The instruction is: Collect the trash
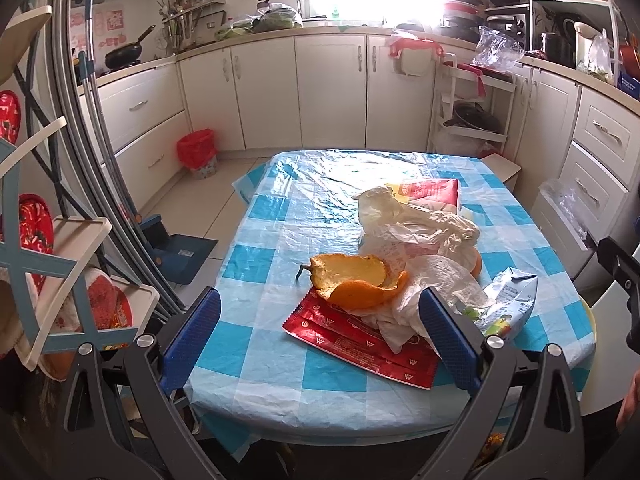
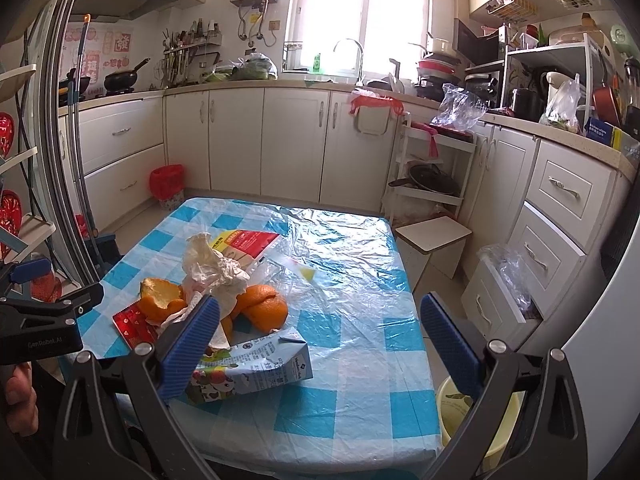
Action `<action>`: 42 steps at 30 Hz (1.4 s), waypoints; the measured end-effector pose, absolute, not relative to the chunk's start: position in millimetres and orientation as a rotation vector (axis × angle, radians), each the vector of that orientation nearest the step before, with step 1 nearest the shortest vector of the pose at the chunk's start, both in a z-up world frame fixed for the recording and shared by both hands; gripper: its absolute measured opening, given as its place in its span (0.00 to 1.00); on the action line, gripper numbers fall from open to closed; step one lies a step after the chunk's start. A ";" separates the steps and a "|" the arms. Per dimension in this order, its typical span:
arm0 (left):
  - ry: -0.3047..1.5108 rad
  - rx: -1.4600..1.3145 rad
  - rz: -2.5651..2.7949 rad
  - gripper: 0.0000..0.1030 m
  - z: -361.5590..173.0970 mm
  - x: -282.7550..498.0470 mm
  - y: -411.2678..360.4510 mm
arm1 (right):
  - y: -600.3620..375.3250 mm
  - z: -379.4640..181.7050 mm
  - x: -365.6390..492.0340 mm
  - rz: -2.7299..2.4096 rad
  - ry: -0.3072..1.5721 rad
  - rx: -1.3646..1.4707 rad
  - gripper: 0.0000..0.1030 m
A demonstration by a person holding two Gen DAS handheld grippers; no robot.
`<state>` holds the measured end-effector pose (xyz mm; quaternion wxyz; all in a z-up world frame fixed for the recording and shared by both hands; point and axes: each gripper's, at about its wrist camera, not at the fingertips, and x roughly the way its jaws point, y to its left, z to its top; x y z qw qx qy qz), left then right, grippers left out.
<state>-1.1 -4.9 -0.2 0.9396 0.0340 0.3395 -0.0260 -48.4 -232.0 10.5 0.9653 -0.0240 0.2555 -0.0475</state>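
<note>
Up close, a blue-checked table (image 1: 276,280) carries the trash heap near its front edge: crumpled paper (image 1: 416,232), a flattened milk carton (image 2: 256,364), a red wrapper (image 1: 360,340), orange peel (image 1: 356,280). Left gripper (image 1: 320,336) and right gripper (image 2: 320,340) both gape wide, empty, above that edge.

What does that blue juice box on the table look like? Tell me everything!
The carton is a small drink box, pale blue with cartoon fruit pictures and small print. It looks like coated cardboard, squashed and dented, its top flap sticking up. It lies on its side on the checked tablecloth, near the front edge. A crumpled tissue appears to touch it; orange peel sits just behind.
</note>
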 end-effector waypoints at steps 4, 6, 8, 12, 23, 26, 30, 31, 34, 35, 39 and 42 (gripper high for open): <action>0.691 0.073 -0.053 0.92 -0.2 -1.2 -5.0 | -232.3 10.2 -48.4 -0.095 0.519 -0.052 0.93; 0.692 0.074 -0.053 0.92 -0.5 -0.9 -4.5 | -232.6 9.9 -48.5 -0.095 0.519 -0.051 0.93; 0.692 0.074 -0.052 0.92 -0.1 -1.4 -5.1 | -232.2 10.0 -48.5 -0.095 0.519 -0.051 0.93; 0.692 0.074 -0.051 0.92 0.1 -1.5 -5.1 | -232.4 9.8 -48.3 -0.095 0.519 -0.051 0.93; 0.692 0.075 -0.052 0.92 0.0 -1.6 -5.4 | -231.6 9.6 -47.5 -0.091 0.517 -0.045 0.93; 0.693 0.075 -0.051 0.92 0.0 -1.5 -5.6 | -229.0 9.7 -46.7 -0.087 0.515 -0.042 0.93; 0.694 0.075 -0.050 0.92 0.4 -1.9 -4.7 | -225.2 10.6 -44.7 -0.080 0.512 -0.046 0.93; 0.694 0.076 -0.048 0.92 0.3 -1.7 -4.4 | -224.9 10.7 -44.3 -0.079 0.511 -0.047 0.93; 0.701 0.072 -0.047 0.92 -0.3 0.5 -1.2 | -223.8 10.8 -42.9 -0.075 0.511 -0.048 0.93; 0.703 0.071 -0.045 0.92 -0.7 1.1 0.5 | -223.8 10.7 -42.5 -0.073 0.509 -0.048 0.93; 0.735 0.056 -0.032 0.92 -5.8 8.1 8.4 | -223.9 9.5 -39.0 -0.055 0.508 -0.043 0.93; 0.794 0.016 -0.044 0.92 -13.2 17.1 18.3 | -224.5 9.9 -33.2 -0.011 0.509 -0.021 0.93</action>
